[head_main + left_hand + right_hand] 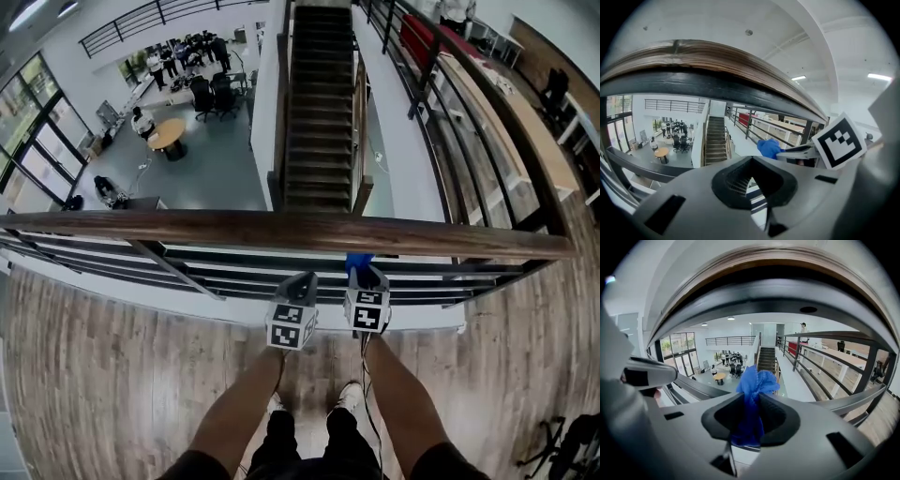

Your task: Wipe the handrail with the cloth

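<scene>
A brown wooden handrail [187, 228] runs across the head view on a black metal railing. Both grippers are held just below it, side by side. My right gripper [364, 274] is shut on a blue cloth [357, 262] that bunches out of its tip close under the rail. In the right gripper view the cloth [754, 383] is pinched between the jaws [750, 411], with the handrail [787, 268] arching overhead. My left gripper [302, 279] is shut and holds nothing. Its own view shows the closed jaws [751, 180], the handrail [708, 54] above, and the cloth [768, 147] to the right.
Black horizontal bars [187, 267] run under the rail. Beyond it are a dark staircase [317, 103] and a lower hall with people, chairs and a round table [167, 134]. I stand on a wood plank floor [103, 375]. A dark object [574, 445] lies at the bottom right.
</scene>
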A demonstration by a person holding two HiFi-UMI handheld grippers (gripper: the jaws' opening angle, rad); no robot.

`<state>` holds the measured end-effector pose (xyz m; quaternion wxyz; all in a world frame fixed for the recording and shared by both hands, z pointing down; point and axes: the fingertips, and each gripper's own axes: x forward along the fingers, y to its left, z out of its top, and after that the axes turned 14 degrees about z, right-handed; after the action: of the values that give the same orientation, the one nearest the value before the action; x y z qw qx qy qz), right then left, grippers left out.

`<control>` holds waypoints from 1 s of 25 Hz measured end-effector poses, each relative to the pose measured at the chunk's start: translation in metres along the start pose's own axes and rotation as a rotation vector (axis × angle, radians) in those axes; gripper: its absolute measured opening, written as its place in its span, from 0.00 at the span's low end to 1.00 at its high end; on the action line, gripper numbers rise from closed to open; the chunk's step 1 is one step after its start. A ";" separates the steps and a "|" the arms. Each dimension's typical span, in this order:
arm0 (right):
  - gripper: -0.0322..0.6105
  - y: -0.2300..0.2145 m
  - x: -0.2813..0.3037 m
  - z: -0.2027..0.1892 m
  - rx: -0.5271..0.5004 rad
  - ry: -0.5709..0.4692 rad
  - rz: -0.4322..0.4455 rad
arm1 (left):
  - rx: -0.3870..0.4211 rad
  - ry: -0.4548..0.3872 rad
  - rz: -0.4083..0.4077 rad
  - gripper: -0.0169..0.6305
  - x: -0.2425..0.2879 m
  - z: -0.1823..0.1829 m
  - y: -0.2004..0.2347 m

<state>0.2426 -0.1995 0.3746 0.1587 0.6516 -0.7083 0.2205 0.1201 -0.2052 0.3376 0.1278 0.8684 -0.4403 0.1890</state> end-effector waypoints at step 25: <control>0.21 -0.237 -0.113 -0.035 0.107 0.021 -0.161 | 0.116 0.047 -0.182 0.03 0.080 0.024 -0.252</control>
<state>0.4870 -0.0978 0.3713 0.1484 0.7114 -0.6393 0.2513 0.3728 -0.1256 0.3374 0.1041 0.9061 -0.3448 0.2220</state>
